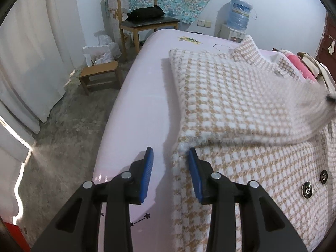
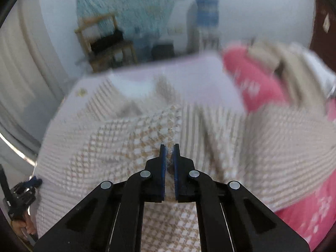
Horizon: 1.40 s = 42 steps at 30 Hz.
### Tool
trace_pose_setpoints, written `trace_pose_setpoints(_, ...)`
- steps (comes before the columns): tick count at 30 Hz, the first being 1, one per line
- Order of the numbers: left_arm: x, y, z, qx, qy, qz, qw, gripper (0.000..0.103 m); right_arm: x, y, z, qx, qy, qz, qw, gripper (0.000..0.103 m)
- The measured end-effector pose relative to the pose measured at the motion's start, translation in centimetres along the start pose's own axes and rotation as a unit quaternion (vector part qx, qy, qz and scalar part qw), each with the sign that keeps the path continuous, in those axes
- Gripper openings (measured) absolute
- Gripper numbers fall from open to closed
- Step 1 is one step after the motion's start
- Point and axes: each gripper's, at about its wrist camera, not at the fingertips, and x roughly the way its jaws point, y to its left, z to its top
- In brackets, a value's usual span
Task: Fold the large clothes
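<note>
Lilac bed (image 1: 134,96), houndstooth coat (image 1: 231,96) lengthwise — collar far end, right hand-held gripper (image 2: 169,147) pinching its fabric, left hand-held gripper (image 1: 170,153) partly open.

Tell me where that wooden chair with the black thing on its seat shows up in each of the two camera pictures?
Left wrist view: the wooden chair stands at top centre-left, sharp, beyond the bed's far corner.
Right wrist view: the wooden chair sits upper left, blurred, behind the checked coat.
Shared landmark: the blue water dispenser bottle stands right of the chair in both.
</note>
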Motion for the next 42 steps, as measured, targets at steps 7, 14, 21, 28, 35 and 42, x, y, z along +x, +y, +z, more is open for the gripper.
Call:
trace_pose_setpoints(7,-0.3,0.3,-0.2,0.002,0.000,-0.006,1.0000,0.034,2.0,-2.8,-0.2,0.059,0.024,0.049,0.997,0.005)
trace_pose_setpoints(14,-0.5,0.7,-0.2,-0.005,0.000,-0.020,0.9998,0.034,2.8,-3.8,-0.3,0.061,0.045,0.017,0.997,0.015)
trace_pose_setpoints(21,-6.0,2.6,0.3,-0.014,-0.055,-0.082,0.9950,0.034,-2.3,-1.3,-0.1,-0.013,-0.037,-0.024,0.999,0.039)
trace_pose_setpoints(28,-2.6,-1.4,6.8,0.006,-0.034,-0.154,0.9875,0.034,0.3,4.6,-0.2,-0.083,-0.023,0.034,0.996,0.049)
trace_pose_setpoints(35,6.1,-1.3,9.3,-0.028,0.041,-0.145,0.9882,0.032,3.2,4.6,-0.4,-0.101,0.018,0.007,0.995,0.053)
trace_pose_setpoints(42,4.6,-2.3,11.8,-0.001,0.008,-0.109,0.9941,0.034,2.8,3.8,2.2,-0.076,-0.003,0.010,0.997,0.059)
